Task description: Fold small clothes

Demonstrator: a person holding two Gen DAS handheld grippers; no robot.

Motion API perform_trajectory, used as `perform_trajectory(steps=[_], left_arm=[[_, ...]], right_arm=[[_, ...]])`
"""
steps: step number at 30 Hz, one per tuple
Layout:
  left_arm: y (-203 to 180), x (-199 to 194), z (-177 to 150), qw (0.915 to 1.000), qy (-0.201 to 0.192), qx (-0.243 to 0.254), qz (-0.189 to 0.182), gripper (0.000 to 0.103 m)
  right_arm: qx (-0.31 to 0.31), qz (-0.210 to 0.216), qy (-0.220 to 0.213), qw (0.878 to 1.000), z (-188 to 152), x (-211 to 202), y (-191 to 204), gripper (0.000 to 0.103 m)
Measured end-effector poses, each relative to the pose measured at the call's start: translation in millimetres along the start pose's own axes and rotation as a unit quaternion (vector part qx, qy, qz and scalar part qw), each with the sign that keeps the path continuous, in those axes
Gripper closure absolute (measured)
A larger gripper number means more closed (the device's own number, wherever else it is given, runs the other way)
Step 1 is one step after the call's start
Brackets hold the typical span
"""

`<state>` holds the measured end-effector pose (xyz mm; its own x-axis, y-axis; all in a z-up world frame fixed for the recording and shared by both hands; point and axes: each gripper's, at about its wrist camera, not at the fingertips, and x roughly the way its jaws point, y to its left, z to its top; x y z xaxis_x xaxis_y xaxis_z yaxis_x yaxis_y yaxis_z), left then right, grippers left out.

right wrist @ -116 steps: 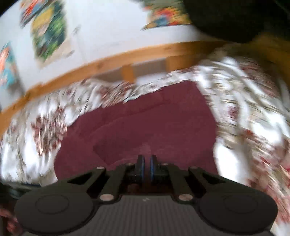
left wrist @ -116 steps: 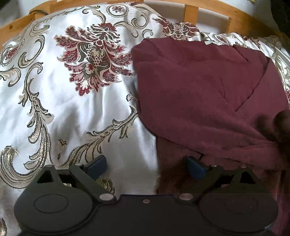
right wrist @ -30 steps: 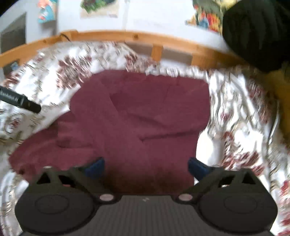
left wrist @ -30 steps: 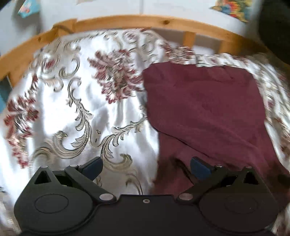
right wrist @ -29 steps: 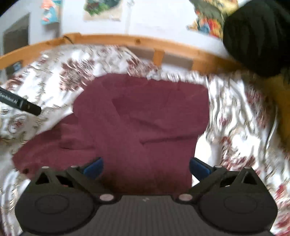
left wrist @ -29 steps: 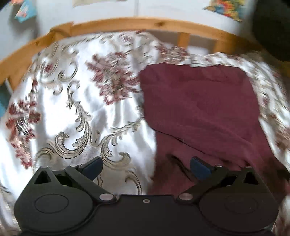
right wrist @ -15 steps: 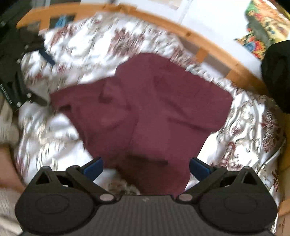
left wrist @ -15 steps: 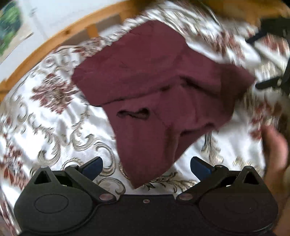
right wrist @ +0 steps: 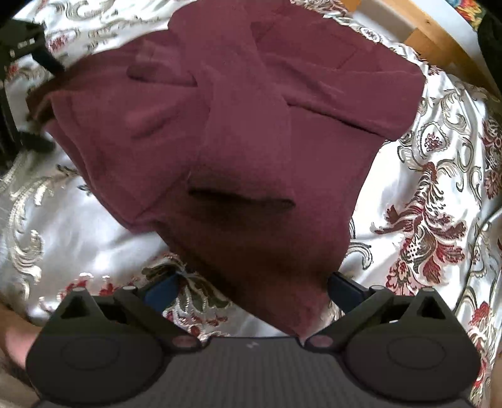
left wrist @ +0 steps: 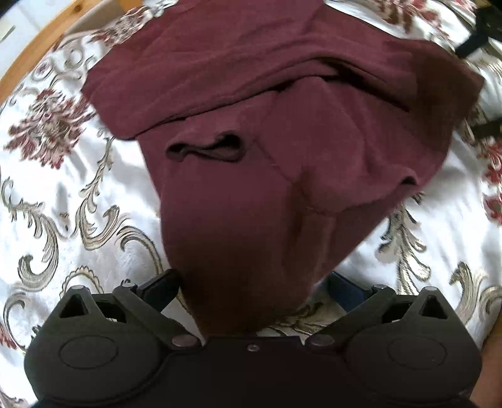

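A maroon garment [left wrist: 266,131] lies partly folded on a white floral bedspread [left wrist: 56,201], its sleeves crossed over the body [right wrist: 248,103]. My left gripper [left wrist: 254,288] stands open, its blue-padded fingers on either side of the garment's near corner. The right gripper [right wrist: 251,287] is open as well, straddling the opposite near corner of the same garment [right wrist: 260,219]. Neither pair of pads presses on the cloth. In the right wrist view the left gripper's black body [right wrist: 18,47] shows at the upper left; black parts of the right gripper [left wrist: 480,34] show at the upper right of the left wrist view.
A wooden bed rail [left wrist: 47,40] curves along the far side [right wrist: 439,28]. The bedspread [right wrist: 439,194] spreads out around the garment. A bit of a person's hand [right wrist: 12,339] appears at the lower left of the right wrist view.
Both grippers have dropped lower and moved in on the garment's near corners, which now lie between their open fingers. The garment fills more of each view than half a second ago.
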<state>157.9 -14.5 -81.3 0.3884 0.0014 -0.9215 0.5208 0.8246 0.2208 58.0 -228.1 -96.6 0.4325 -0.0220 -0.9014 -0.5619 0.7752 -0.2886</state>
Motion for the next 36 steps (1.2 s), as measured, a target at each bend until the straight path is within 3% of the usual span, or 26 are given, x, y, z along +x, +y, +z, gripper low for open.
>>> perform_trajectory(steps=[3, 5, 6, 8, 9, 10, 11, 12, 13, 23, 29, 36], left_arm=[[6.9, -4.3, -1.1, 0.9998, -0.008, -0.019, -0.004, 0.012], [7.6, -7.4, -1.4, 0.9997, -0.016, -0.021, 0.002, 0.026], [7.0, -9.9, -2.3, 0.9996, -0.021, -0.02, 0.005, 0.031], [6.4, -15.9, -3.6, 0.9991, -0.035, -0.02, 0.011, 0.054], [6.4, -18.2, -4.2, 0.9988, -0.043, -0.019, 0.012, 0.058], [5.9, -20.6, -5.1, 0.9985, -0.051, -0.018, 0.013, 0.068], [5.3, -22.8, -5.9, 0.998, -0.059, -0.016, 0.014, 0.077], [4.8, -25.6, -6.5, 0.9975, -0.067, -0.015, 0.018, 0.08], [5.0, -29.5, -7.5, 0.9965, -0.079, -0.016, 0.022, 0.086], [19.6, -107.4, -25.7, 0.9726, -0.221, -0.063, 0.035, 0.09], [24.6, -159.8, -54.9, 0.9646, -0.248, -0.088, 0.005, 0.09], [27.2, -202.6, -88.1, 0.9576, -0.266, -0.109, -0.021, 0.09]], right_arm=[[-0.005, -0.011, 0.002, 1.0, -0.3, 3.3, 1.4, 0.004], [-0.007, -0.012, -0.002, 1.0, -2.9, 2.1, -1.0, 0.011], [-0.007, -0.016, -0.009, 1.0, -4.4, -1.4, -1.1, 0.02], [-0.004, -0.019, -0.02, 1.0, -5.4, -3.1, -8.0, 0.034], [0.0, -0.02, -0.025, 0.999, -6.9, -5.0, -10.4, 0.046], [0.003, -0.025, -0.03, 0.999, -8.2, -7.4, -12.1, 0.065], [0.006, -0.032, -0.033, 0.999, -9.2, -9.5, -13.4, 0.077], [0.008, -0.037, -0.036, 0.999, -9.1, -10.4, -14.3, 0.087], [0.011, -0.041, -0.042, 0.998, -10.0, -13.4, -15.2, 0.09], [0.021, -0.102, -0.155, 0.983, -30.2, -86.3, -6.3, 0.096], [-0.003, -0.132, -0.215, 0.968, -55.0, -146.0, 16.3, 0.097], [-0.045, -0.145, -0.24, 0.959, -77.1, -198.3, 51.3, 0.097]])
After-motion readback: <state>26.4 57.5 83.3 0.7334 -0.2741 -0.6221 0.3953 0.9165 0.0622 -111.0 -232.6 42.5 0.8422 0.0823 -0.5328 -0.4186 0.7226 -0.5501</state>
